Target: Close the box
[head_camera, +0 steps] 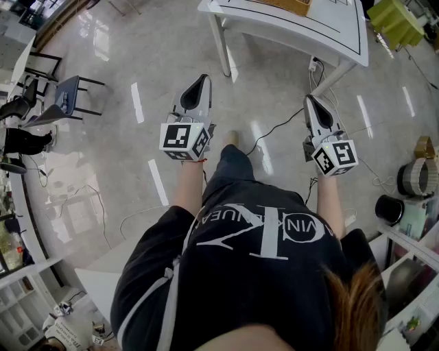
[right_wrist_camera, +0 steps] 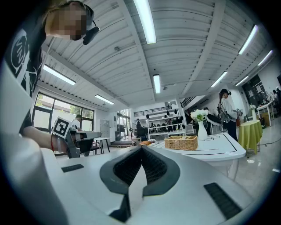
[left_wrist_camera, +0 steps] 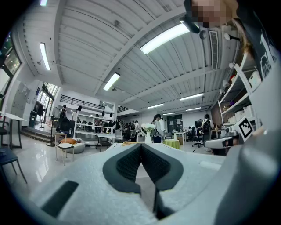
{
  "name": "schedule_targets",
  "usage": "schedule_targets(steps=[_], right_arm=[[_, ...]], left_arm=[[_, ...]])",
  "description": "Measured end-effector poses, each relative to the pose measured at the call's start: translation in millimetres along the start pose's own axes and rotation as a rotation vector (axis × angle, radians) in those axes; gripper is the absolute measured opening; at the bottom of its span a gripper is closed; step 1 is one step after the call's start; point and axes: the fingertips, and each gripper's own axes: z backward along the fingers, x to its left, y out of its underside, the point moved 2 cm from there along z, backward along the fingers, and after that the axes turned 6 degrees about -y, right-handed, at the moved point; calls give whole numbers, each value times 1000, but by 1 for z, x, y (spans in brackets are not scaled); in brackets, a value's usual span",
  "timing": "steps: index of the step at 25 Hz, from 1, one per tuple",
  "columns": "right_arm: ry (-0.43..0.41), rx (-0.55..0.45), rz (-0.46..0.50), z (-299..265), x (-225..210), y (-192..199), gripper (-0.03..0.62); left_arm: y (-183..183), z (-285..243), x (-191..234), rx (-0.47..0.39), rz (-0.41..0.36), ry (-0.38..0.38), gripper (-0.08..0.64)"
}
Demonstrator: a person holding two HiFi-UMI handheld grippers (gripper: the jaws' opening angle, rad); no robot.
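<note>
A woven, box-like basket (right_wrist_camera: 181,143) stands on the white table (right_wrist_camera: 210,149) ahead of me; in the head view only its edge (head_camera: 291,5) shows at the top of the frame. My left gripper (head_camera: 202,79) is held out over the floor, well short of the table, and its jaws (left_wrist_camera: 141,146) meet at the tips with nothing between them. My right gripper (head_camera: 308,100) points at the table's near leg, and its jaws (right_wrist_camera: 141,147) are likewise pressed together and empty. Both are held at waist height, side by side.
The white table (head_camera: 295,27) stands on a glossy floor, with a cable (head_camera: 274,129) trailing from under it. A dark chair (head_camera: 68,96) is at the left and shelving (head_camera: 411,253) at the right. A vase of flowers (right_wrist_camera: 201,127) stands on the table, with a person (right_wrist_camera: 226,110) beyond it.
</note>
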Motion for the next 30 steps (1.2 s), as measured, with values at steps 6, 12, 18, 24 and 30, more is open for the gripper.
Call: schedule_targets(steps=[6, 12, 18, 24, 30], right_arm=[[6, 38, -12, -49, -24, 7, -3], [47, 58, -40, -87, -46, 13, -3], [110, 51, -59, -131, -69, 10, -3], [206, 40, -87, -166, -94, 12, 63], [262, -1, -102, -202, -111, 13, 117]], left_arm=[[11, -35, 41, 28, 13, -18, 11], [18, -80, 70, 58, 18, 8, 11], [19, -137, 95, 77, 22, 77, 11], [18, -195, 118, 82, 13, 161, 11], [22, -242, 141, 67, 3, 231, 11]])
